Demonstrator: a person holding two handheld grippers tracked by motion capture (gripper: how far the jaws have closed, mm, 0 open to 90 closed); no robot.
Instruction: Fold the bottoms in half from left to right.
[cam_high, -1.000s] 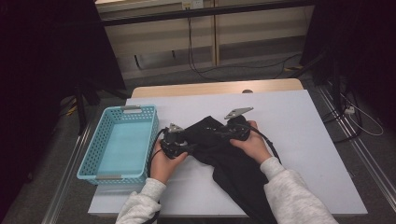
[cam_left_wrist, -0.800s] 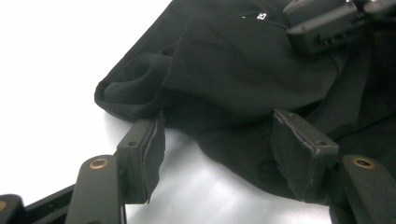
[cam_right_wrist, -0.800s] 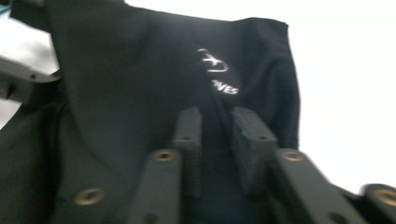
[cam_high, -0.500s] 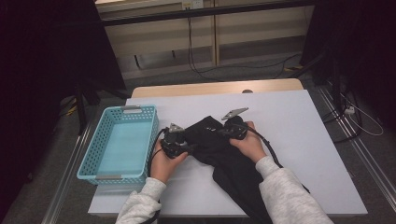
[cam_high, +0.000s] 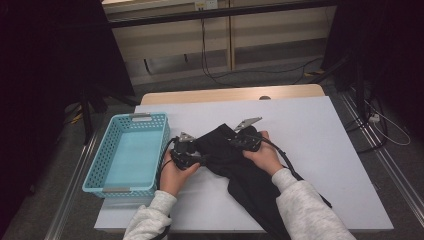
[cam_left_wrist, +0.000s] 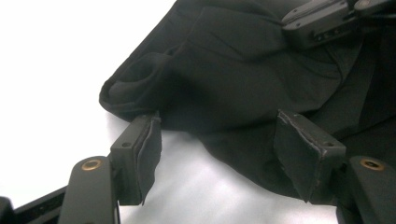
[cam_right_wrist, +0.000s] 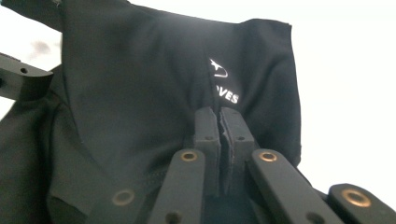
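Observation:
A black garment (cam_high: 240, 165) lies crumpled on the white table (cam_high: 325, 150), one end trailing toward the near edge. My left gripper (cam_high: 199, 155) sits at its left edge, open. In the left gripper view (cam_left_wrist: 219, 149) the pads straddle a fold of the garment (cam_left_wrist: 224, 79) without pressing it, and the jaws have just been opening a little. My right gripper (cam_high: 234, 141) rests on top of the garment. In the right gripper view (cam_right_wrist: 219, 116) it is shut on a pinch of the garment (cam_right_wrist: 140, 84) just below white lettering. The right gripper (cam_left_wrist: 322, 18) is also visible at the top right of the left gripper view.
A light blue mesh basket (cam_high: 95, 172) stands at the table's left side, close to my left hand. White table surface stretches to the right and behind the garment. Cables trail from both grippers toward the near edge.
The right hand has shifted slightly left and down onto the garment. The left hand stays put at the cloth's left edge.

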